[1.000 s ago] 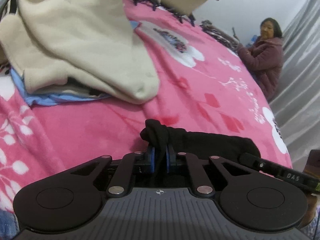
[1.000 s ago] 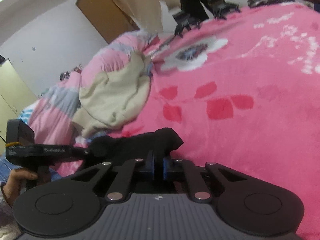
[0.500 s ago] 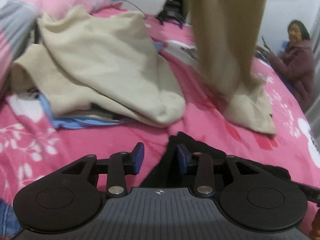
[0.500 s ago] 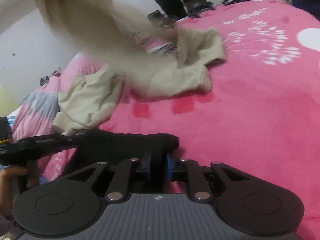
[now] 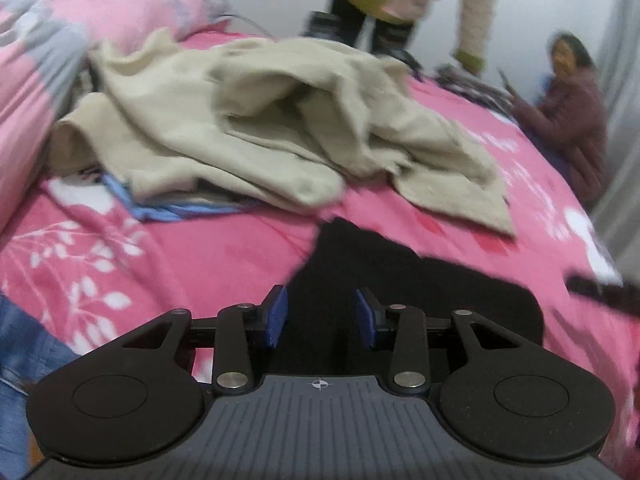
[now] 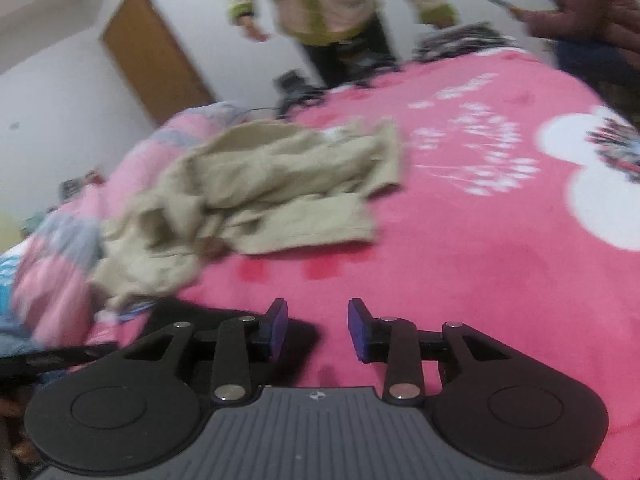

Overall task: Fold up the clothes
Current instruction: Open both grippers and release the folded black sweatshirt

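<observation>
**A:** Entry, grips first. Your left gripper [image 5: 320, 316] stands part open with nothing clamped; the blue pads [image 5: 277, 314] sit clear either side of the flat black fabric garment [image 5: 400, 276], which lies on the pink floral fleece blanket [image 5: 180, 256] running from between the pads out toward 2 o'clock. Your right gripper [image 6: 317, 328] is opening, jaws empty; bare pink blanket shows between them, the black garment's edge [image 6: 192, 312] at 9 o'clock behind the left pad.

**B:** So both have let go. Risk?

**A:** Judgement only: if you close again in haste, a pad may catch fleece together with the garment and drag the fold askew. The black cloth gives little contrast, and the frames are blurred, so edges are hard to read.

**B:** Anything further out?

**A:** The crumpled beige cloth heap [image 5: 280, 128] lies near at 12 o'clock over a blue layer [image 5: 160, 210]. A wide sweep could snag it. A standing person [image 6: 320, 4] beyond the bed, at 12 o'clock, could reach into your path.
</observation>
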Available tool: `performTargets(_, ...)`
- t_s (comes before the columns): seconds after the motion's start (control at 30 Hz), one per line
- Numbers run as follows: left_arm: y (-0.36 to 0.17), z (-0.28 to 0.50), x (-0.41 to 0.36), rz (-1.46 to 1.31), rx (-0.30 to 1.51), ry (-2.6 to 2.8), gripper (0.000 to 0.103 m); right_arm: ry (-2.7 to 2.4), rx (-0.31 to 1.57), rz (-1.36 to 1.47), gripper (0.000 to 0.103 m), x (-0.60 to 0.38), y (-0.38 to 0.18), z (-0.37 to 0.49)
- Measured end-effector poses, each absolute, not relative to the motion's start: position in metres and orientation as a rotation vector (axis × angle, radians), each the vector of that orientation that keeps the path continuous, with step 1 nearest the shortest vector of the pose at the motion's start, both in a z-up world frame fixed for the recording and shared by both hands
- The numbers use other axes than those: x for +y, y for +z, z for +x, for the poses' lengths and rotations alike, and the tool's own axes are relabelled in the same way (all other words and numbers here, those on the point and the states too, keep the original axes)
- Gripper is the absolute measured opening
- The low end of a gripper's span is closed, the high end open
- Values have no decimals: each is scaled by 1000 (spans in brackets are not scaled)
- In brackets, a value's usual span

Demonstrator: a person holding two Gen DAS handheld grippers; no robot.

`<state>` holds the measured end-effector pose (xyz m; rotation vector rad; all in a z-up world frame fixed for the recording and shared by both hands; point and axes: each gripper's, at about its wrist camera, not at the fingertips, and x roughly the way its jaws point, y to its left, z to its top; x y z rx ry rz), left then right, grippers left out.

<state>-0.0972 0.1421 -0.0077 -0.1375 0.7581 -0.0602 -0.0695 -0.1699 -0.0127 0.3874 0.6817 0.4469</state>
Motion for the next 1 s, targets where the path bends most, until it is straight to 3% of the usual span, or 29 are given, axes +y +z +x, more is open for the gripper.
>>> performTargets(0.17,-36,-107,120,-16,735,-99,42,651,742,274,37,-107,-27,-75)
performTargets(0.27,-38,-106,136,-78,734,-60,43,679,772,176,36,-83,-50,-82)
performTargets(0.33,-35,-107,147,-68,736,6,42,672,727,126,34,-84,-52,-92)
performTargets(0.4,-34,-107,160,-63,749,122,51,648,747,124,32,-91,-47,-95)
performTargets(0.5,-31,-108,178,-220,770,169,51,616,758,80,32,-105,-43,-103)
performTargets(0.6,-22,-112,173,-209,745,162,51,601,762,28,36,-121,-39,-115)
performTargets(0.8,-8,-80,172,-197,753,21,64,566,823,213,42,-161,-32,-105)
performTargets(1.0,-22,-44,178,-200,995,-32,66,601,915,446,42,-161,-42,-65)
